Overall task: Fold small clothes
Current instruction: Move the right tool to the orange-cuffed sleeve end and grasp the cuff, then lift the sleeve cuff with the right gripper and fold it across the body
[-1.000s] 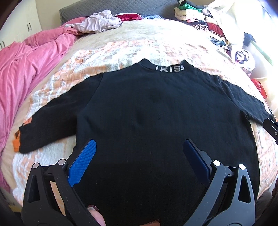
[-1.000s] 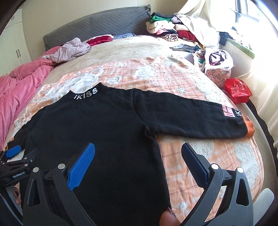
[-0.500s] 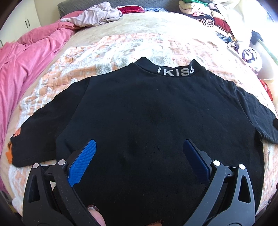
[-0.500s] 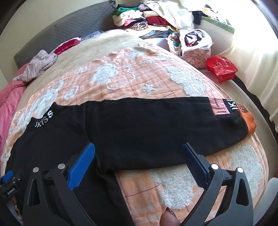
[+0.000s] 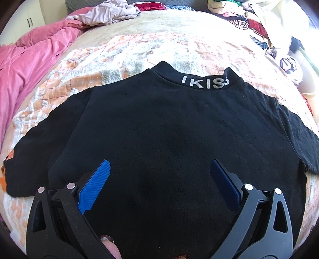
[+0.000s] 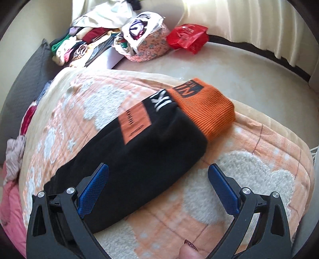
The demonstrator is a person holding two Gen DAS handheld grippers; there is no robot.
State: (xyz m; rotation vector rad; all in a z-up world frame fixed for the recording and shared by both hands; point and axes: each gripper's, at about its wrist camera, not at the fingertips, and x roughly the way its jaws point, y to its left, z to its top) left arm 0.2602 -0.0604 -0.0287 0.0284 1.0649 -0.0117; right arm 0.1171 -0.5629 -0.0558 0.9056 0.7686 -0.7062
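Observation:
A small black sweater [image 5: 159, 129] lies flat on the bed, back up, with white letters on its collar [image 5: 205, 83]. My left gripper [image 5: 159, 169] hovers open over its lower middle, nothing between the blue pads. In the right wrist view the sweater's right sleeve [image 6: 143, 151] stretches toward the bed's corner and ends in an orange ribbed cuff [image 6: 205, 111]. My right gripper [image 6: 158, 171] stands open just above that sleeve, its left pad over the black cloth, its right pad over the blanket. The left sleeve [image 5: 39, 151] runs to the left edge.
An orange and white fleece blanket [image 6: 249, 179] covers the bed. A pink duvet [image 5: 30, 59] is bunched at the left, a crumpled garment [image 5: 107, 12] at the head. Piled clothes [image 6: 79, 43], a floral bag [image 6: 147, 43] and a red bag [image 6: 187, 35] lie beyond the bed.
My right gripper has swung right along the sleeve toward the orange cuff. The left gripper has come closer over the sweater's body. Both stay open.

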